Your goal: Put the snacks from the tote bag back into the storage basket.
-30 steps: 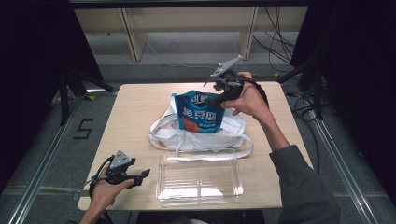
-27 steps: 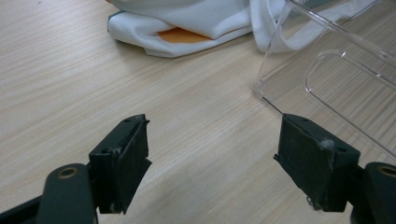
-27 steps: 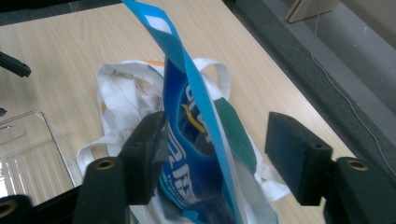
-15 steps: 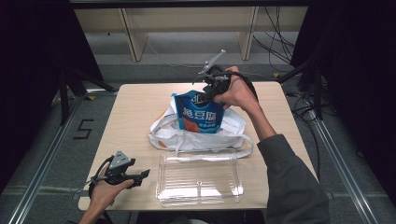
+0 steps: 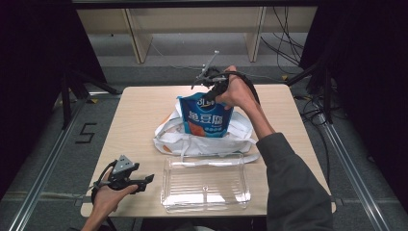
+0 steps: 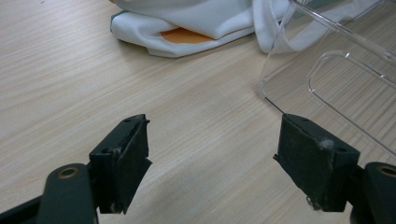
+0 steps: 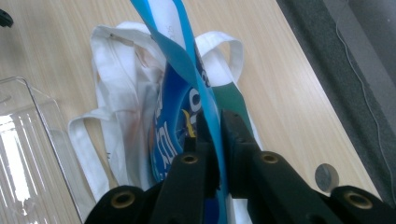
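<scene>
- Blue snack pouch stands upright on the white cloth bag, behind the clear plastic tray on the counter.
- Right claw, jaws just closed, pinches the pouch's top edge.
- Left claw rests left of the tray, jaws apart, holding nothing.

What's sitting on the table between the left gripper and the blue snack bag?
In the high view, the white tote bag and a corner of the clear plastic tray lie between the left gripper and the blue snack bag.
</scene>
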### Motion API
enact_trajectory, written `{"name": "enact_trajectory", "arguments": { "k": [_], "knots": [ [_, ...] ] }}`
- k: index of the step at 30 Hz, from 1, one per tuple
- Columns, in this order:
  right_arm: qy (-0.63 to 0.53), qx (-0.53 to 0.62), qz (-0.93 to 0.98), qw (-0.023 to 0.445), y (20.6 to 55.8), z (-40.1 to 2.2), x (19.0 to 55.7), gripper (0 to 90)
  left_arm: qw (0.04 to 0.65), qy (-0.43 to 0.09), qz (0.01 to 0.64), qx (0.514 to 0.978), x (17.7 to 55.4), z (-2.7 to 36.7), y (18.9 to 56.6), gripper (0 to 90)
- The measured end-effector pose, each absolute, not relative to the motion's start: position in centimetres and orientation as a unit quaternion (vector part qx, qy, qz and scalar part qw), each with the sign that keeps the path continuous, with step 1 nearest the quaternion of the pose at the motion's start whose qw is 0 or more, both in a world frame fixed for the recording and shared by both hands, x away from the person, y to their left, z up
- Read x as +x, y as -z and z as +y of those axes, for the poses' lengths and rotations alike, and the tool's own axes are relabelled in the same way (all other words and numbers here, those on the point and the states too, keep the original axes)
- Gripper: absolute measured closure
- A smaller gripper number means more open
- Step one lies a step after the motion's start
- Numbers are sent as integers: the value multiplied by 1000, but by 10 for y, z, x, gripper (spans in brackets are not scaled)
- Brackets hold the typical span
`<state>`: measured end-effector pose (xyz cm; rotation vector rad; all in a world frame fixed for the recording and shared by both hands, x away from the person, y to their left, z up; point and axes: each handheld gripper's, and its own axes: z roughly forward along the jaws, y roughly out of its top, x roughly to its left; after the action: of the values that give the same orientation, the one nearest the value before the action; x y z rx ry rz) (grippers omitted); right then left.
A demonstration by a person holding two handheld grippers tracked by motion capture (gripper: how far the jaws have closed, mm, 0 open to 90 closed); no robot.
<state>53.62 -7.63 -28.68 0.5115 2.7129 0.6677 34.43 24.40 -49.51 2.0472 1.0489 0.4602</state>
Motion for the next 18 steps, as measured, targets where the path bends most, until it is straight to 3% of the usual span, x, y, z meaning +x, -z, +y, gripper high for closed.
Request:
{"name": "enact_trajectory", "arguments": {
  "k": [18],
  "knots": [
    [-176,129,962,166,267,-65,531,900,390,-180,412,804,345,246,496,245]
  ]
}}
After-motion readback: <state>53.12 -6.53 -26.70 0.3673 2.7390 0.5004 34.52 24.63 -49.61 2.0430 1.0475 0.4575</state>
